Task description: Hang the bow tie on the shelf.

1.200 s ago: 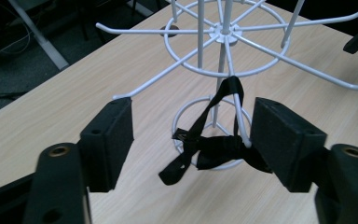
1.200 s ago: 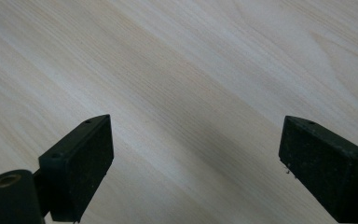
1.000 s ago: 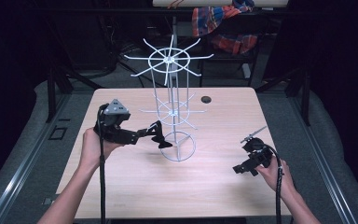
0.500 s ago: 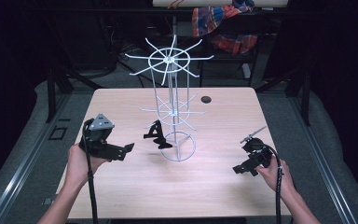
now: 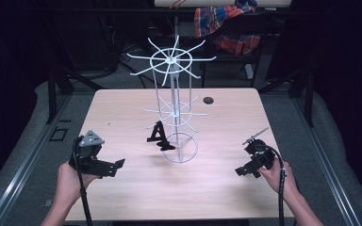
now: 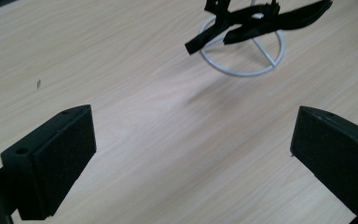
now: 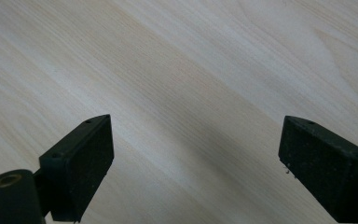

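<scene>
Standing in the middle of the light wooden table (image 5: pixel 136 188) is a tall white wire rack with spoke-like arms (image 5: pixel 173 106), and a small black plastic object (image 5: pixel 159 136) is hanging on one of its lower arms, just beside the round wire base. The left gripper (image 5: pixel 119 164) is hovering near the table's left front part, pointing toward the rack; its jaws are standing wide apart and are holding nothing. The right gripper (image 5: pixel 241 171) is hovering near the right front edge, well apart from the rack, with its jaws also spread wide and empty over bare wood. A small dark round hole (image 5: pixel 209 100) is showing near the far edge.
</scene>
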### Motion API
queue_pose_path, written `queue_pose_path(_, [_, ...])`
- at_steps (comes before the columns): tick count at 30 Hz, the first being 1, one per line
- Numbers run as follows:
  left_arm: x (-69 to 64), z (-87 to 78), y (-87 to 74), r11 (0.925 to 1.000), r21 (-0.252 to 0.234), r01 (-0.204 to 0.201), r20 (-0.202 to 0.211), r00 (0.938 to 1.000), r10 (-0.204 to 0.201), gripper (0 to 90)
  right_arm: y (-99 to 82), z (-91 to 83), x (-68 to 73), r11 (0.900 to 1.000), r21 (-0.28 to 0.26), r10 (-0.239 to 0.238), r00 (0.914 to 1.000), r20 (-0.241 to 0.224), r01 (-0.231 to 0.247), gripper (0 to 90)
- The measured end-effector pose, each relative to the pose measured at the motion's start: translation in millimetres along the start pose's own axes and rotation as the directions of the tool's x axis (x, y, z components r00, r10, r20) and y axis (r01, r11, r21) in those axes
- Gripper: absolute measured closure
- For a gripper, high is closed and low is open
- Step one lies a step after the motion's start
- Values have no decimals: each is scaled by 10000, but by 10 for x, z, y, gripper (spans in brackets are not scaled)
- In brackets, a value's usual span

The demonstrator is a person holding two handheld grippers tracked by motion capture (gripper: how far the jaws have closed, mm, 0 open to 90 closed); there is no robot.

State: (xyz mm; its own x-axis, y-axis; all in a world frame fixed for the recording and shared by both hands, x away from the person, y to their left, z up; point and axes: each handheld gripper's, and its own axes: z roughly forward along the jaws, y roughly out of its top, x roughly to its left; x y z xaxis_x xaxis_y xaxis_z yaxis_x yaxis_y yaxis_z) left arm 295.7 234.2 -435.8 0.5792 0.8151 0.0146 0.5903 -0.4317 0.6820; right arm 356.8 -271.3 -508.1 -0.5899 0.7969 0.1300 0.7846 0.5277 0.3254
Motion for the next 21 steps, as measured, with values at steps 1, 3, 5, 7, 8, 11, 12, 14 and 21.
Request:
queue_pose_path(1, [-2,2,-30,10000,49,27,-11,10000,-27,2,1,-3,-3,9999,89,-65,9999,81,64,100])
queue_pose_path(3, [-4,16,-89,9998,166,100,-70,9999,-98,1,-1,2,-1,9999,129,-57,9998,180,55,100])
queue_pose_path(5, [2,25,-142,9991,391,147,-62,9999,-145,1,-2,12,4,10000,53,19,10000,-6,-19,100])
queue_pose_path(7, [-4,38,-196,9984,511,262,-122,9996,-256,1,-4,18,13,10000,-10,80,10000,-17,-80,100])
queue_pose_path(8, [-5,38,-218,9980,574,274,-131,9996,-267,1,-4,16,11,10000,40,29,10000,57,-29,100])
queue_pose_path(11, [-17,42,-286,9962,787,383,-109,9992,-376,1,-5,14,10,9998,161,-88,9998,196,85,100])
queue_pose_path(12, [-18,43,-308,9954,862,423,-76,9991,-418,0,-3,12,11,9997,250,-62,9999,146,59,100])
queue_pose_path(14, [-20,47,-347,9939,944,571,-64,9984,-568,0,-3,13,10,9997,257,-62,9999,145,58,101])
queue_pose_path(21, [-21,128,-517,9883,1149,1003,-16,9949,-1008,0,-9,31,8,9996,235,-138,9996,228,132,102])
